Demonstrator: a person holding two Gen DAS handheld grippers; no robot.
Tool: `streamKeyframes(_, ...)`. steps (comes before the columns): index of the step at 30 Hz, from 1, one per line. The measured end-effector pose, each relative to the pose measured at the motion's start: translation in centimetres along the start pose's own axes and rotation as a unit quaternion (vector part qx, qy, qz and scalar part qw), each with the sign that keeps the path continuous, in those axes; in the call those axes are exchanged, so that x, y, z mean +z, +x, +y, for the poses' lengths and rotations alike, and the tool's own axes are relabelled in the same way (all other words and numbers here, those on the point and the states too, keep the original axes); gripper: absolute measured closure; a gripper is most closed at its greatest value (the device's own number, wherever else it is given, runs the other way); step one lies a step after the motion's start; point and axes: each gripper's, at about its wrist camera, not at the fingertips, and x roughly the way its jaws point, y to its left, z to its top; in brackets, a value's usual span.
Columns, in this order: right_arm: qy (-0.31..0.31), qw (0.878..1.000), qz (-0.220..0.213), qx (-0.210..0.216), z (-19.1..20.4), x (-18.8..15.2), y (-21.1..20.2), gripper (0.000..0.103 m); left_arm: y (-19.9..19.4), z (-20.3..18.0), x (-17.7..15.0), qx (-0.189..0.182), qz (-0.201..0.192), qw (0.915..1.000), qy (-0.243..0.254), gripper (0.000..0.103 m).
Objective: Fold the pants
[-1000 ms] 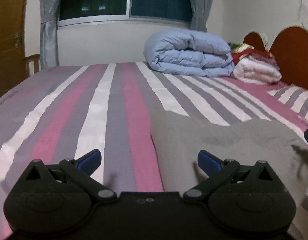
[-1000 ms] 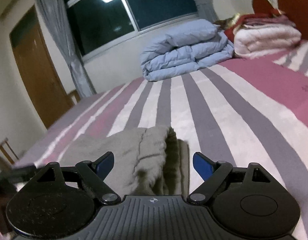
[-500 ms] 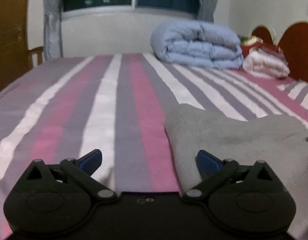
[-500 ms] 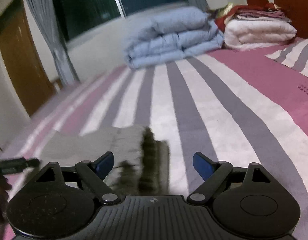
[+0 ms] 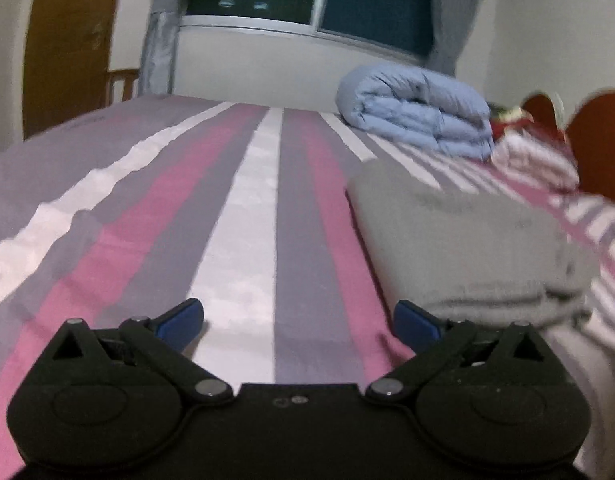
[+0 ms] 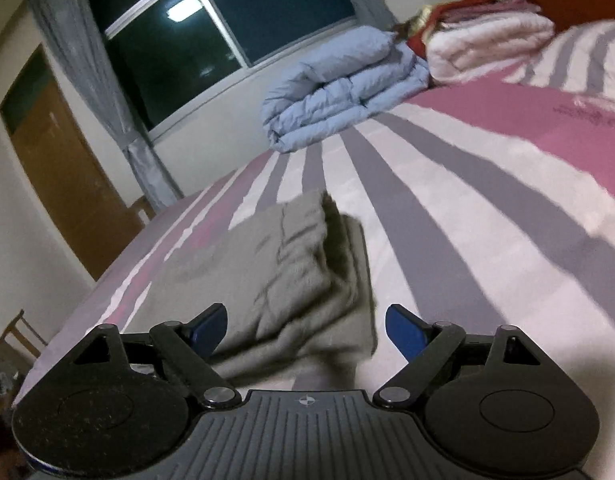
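Observation:
Grey pants (image 5: pixel 467 240) lie folded into a thick rectangle on the striped bedsheet (image 5: pixel 243 216). In the left wrist view they sit to the right of my left gripper (image 5: pixel 299 318), which is open over bare sheet with nothing between its blue pads. In the right wrist view the same folded pants (image 6: pixel 275 264) lie just ahead, their stacked edge facing right. My right gripper (image 6: pixel 307 326) stands open, and the near end of the pants shows between its fingers without the pads pressing on it.
A folded light-blue duvet (image 5: pixel 419 112) and a stack of pink and white blankets (image 6: pixel 487 44) lie at the far side of the bed by the red-brown headboard (image 5: pixel 599 140). A window with grey curtains (image 6: pixel 227 36) and a wooden door (image 6: pixel 63 176) lie beyond.
Both grippers have drawn back from the pants and rolled. In the left view the pants slid to the right, clear of the fingers. Neither gripper changed its opening.

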Motion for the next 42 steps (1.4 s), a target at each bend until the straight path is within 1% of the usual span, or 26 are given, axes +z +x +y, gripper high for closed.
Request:
streamKeyframes(2, -0.002, 1.000, 0.001, -0.006, 0.4, -0.4, -0.1, 0.017, 0.1, -0.9, -0.1, -0.001, -0.001, 0.9998, 0.020, 0.008)
streamKeyframes(4, -0.004, 1.000, 0.002, -0.002, 0.7, -0.4, 0.0, 0.016, 0.4, -1.6, -0.5, -0.008, 0.011, 0.9994, 0.033, 0.009)
streamKeyframes(7, -0.011, 1.000, 0.002, -0.005, 0.9, -0.8, 0.1, 0.015, 1.4, -2.7, -0.7, -0.005, 0.021, 0.9987, 0.047, 0.010)
streamKeyframes(9, -0.012, 1.000, 0.002, -0.008, 0.8, -0.9, 0.3, 0.015, 2.5, -3.1, -0.5, 0.005, 0.024, 0.9986, 0.047, 0.010)
streamKeyframes(10, -0.013, 1.000, 0.002, -0.009, 0.7, -1.0, 0.3, 0.015, 3.0, -3.1, -0.4, 0.010, 0.027, 0.9986, 0.043, 0.009)
streamKeyframes(12, -0.013, 1.000, 0.003, -0.013, 0.6, -1.1, 0.5, 0.014, 3.6, -3.0, -0.4, 0.022, 0.021, 0.9989, 0.036, 0.006)
streamKeyframes(14, -0.011, 1.000, 0.003, -0.014, 0.4, -1.1, 0.6, 0.014, 3.4, -2.7, -0.6, 0.029, 0.017, 0.9990, 0.029, 0.006)
streamKeyframes(17, 0.000, 1.000, -0.001, -0.018, 0.0, -1.1, 0.5, 0.014, 2.7, -2.4, -0.8, 0.034, 0.018, 0.9983, 0.043, 0.006)
streamKeyframes(21, 0.019, 1.000, -0.007, -0.015, -0.7, -0.8, 0.3, 0.014, 1.9, -2.0, -1.1, 0.040, 0.021, 0.9978, 0.048, 0.006)
streamKeyframes(22, 0.023, 1.000, -0.008, -0.013, -0.8, -0.7, 0.2, 0.014, 1.6, -2.0, -1.2, 0.046, 0.020, 0.9975, 0.050, 0.006)
streamKeyframes(23, 0.025, 1.000, -0.009, -0.011, -0.8, -0.7, 0.1, 0.013, 1.3, -2.0, -1.4, 0.065, 0.020, 0.9963, 0.053, 0.018)
streamKeyframes(24, 0.026, 1.000, -0.009, -0.009, -0.8, -0.6, 0.0, 0.013, 1.0, -1.8, -1.4, 0.092, 0.019, 0.9942, 0.052, 0.020)
streamKeyframes(25, 0.026, 1.000, -0.010, -0.007, -0.8, -0.7, -0.1, 0.013, 0.6, -1.2, -1.4, 0.096, 0.019, 0.9945, 0.038, 0.019)
streamKeyframes(26, 0.027, 1.000, -0.012, -0.006, -0.8, -0.6, -0.2, 0.013, 0.2, -0.5, -1.2, 0.088, 0.015, 0.9959, 0.017, 0.018)
streamKeyframes(27, 0.029, 0.999, -0.013, -0.003, -0.9, -0.6, -0.3, 0.013, -0.1, 0.0, -1.1, 0.087, 0.013, 0.9961, 0.004, 0.017)
streamKeyframes(29, 0.038, 0.999, -0.013, 0.000, -1.1, -0.5, -0.4, 0.013, -0.2, 0.6, -1.0, 0.096, 0.014, 0.9953, -0.010, 0.016)
streamKeyframes(31, 0.047, 0.999, -0.015, 0.001, -1.2, -0.4, -0.6, 0.013, -0.3, 0.8, -0.9, 0.091, 0.012, 0.9955, -0.022, 0.013)
streamKeyframes(39, 0.049, 0.999, -0.016, 0.008, -1.5, -0.1, -0.7, 0.012, 0.2, 0.2, -0.1, 0.079, 0.005, 0.9967, -0.013, 0.010)
streamKeyframes(40, 0.049, 0.999, -0.013, 0.011, -1.5, -0.2, -0.7, 0.012, 0.2, 0.3, 0.1, 0.069, 0.004, 0.9974, -0.018, 0.010)
streamKeyframes(42, 0.044, 0.999, -0.004, 0.017, -1.5, 0.2, -0.4, 0.011, 0.3, 0.6, 0.7, 0.035, 0.001, 0.9990, -0.028, 0.009)
